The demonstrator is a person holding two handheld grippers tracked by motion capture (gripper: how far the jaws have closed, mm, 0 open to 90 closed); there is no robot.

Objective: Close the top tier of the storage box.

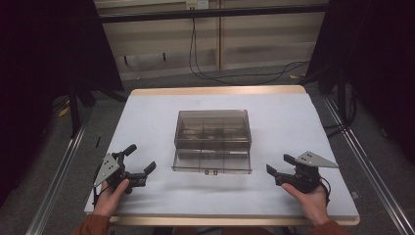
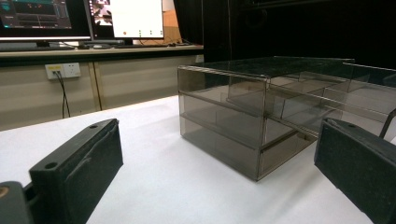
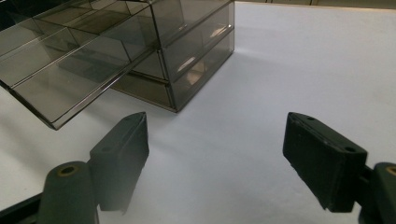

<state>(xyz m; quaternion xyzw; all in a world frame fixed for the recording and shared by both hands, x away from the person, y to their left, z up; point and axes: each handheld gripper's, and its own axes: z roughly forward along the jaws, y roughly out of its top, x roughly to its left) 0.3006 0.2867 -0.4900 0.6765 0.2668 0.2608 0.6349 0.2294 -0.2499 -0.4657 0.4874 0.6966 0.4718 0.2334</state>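
While the person's hands rest near the front edge of the counter (image 1: 293, 112), each holds a gripper. At about seven o'clock from the middle sits the left gripper (image 1: 141, 164), its fingers (image 2: 79, 163) spread wide around bare cloth. At about five o'clock the right gripper (image 1: 280, 164) points inward, its fingers (image 3: 122, 154) likewise spread with nothing between them. Farther back, at the centre, stands the smoky clear organiser box (image 1: 213, 139), one tray pulled out toward the front, well apart from both grippers.

High view looks down from afar; both gripper views, low and near, share the smoky box (image 1: 213, 141).
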